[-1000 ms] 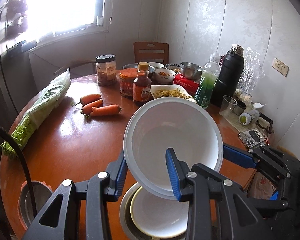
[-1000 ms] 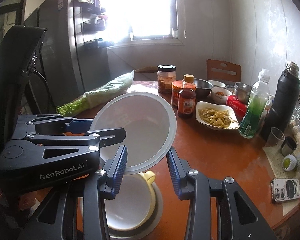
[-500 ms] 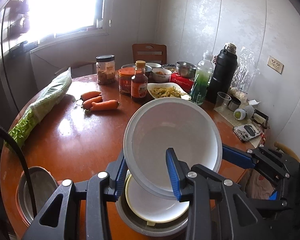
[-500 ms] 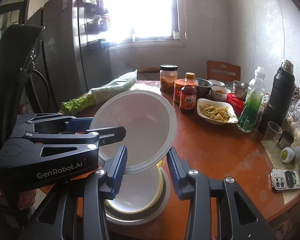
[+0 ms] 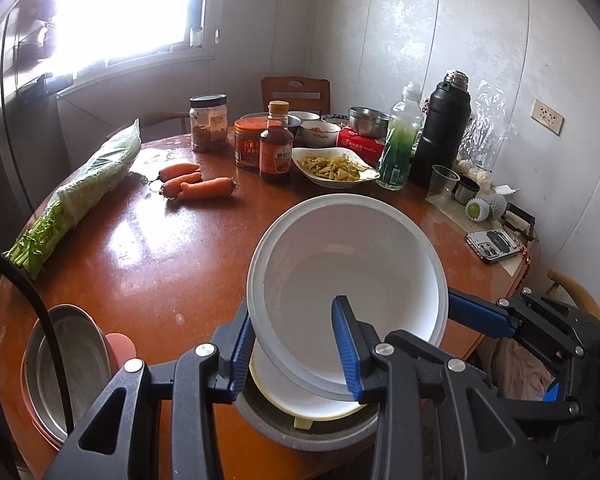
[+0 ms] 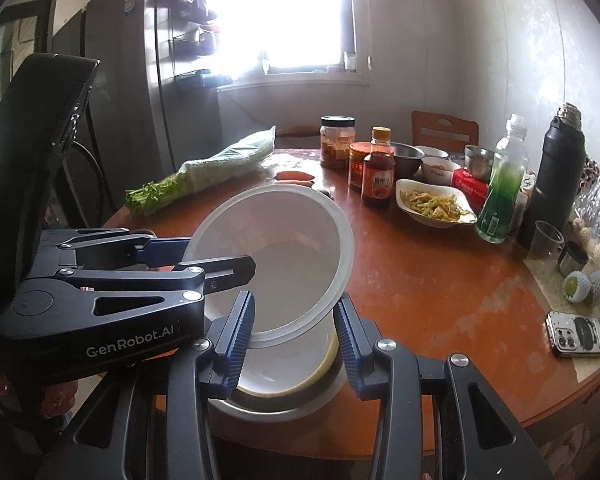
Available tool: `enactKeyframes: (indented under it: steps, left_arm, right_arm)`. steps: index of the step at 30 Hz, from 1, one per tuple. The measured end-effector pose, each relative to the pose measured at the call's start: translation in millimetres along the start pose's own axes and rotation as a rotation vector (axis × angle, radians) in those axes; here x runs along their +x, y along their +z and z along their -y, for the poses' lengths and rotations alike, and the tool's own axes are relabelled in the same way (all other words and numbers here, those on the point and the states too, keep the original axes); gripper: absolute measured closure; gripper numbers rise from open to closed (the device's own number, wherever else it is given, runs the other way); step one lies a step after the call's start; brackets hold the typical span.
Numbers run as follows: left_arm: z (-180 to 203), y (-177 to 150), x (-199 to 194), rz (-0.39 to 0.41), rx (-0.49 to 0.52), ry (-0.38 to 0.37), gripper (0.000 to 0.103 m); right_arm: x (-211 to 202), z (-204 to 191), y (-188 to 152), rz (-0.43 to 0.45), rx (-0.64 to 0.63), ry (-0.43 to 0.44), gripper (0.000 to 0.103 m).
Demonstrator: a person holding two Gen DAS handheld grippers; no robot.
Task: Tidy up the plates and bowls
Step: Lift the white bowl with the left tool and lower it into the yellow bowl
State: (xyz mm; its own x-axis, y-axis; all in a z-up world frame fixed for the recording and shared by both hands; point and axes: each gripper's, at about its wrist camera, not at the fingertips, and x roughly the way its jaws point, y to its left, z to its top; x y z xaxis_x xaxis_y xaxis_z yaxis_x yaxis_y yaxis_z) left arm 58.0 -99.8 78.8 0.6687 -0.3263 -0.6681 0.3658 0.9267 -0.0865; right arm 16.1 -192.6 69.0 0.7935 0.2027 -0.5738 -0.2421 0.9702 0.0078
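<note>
Left tongs (image 5: 296,350) clamped on near rim of tilted white plastic bowl (image 5: 346,280), right tongs (image 6: 294,338) gripping its opposite rim, bowl held over cream-rimmed dish (image 5: 312,404) nested in grey metal basin (image 5: 300,430) on round reddish-brown worktop (image 5: 148,264), basin's front hidden by tongs.

My left gripper (image 5: 294,346) has a matte black frame with triangular cut-outs at 7 and 5 o'clock, silver round screw heads at each pivot, and blue ribbed pads (image 5: 346,344) lining both fingers. A black cable (image 5: 32,300) curves past at 9 o'clock. My right gripper (image 6: 294,338) is built the same: black arms, silver screws, blue ribbed pads. In its view, the left unit's housing (image 6: 96,312) at 8 o'clock carries white "GenRobot.AI" lettering.
</note>
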Motion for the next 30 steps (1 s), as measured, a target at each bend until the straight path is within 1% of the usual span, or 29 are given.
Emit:
enactKeyframes:
  steps: [12, 24, 30]
  left_arm:
    - [2.4, -10.2, -1.9, 0.006, 0.009, -0.016, 0.065]
    - [-4.6, -20.0, -6.6, 0.007, -0.002, -0.001, 0.065]
    - [-8.2, -27.3, -0.6, -0.016, -0.014, -0.007, 0.065]
  right_arm:
    - [-4.4, -2.7, -8.7, 0.001, 0.000, -0.014, 0.060]
    - [-1.5, -11.1, -14.3, -0.008, -0.017, -0.002, 0.060]
    - [1.6, -14.0, -19.1, -0.023, -0.027, 0.000, 0.060]
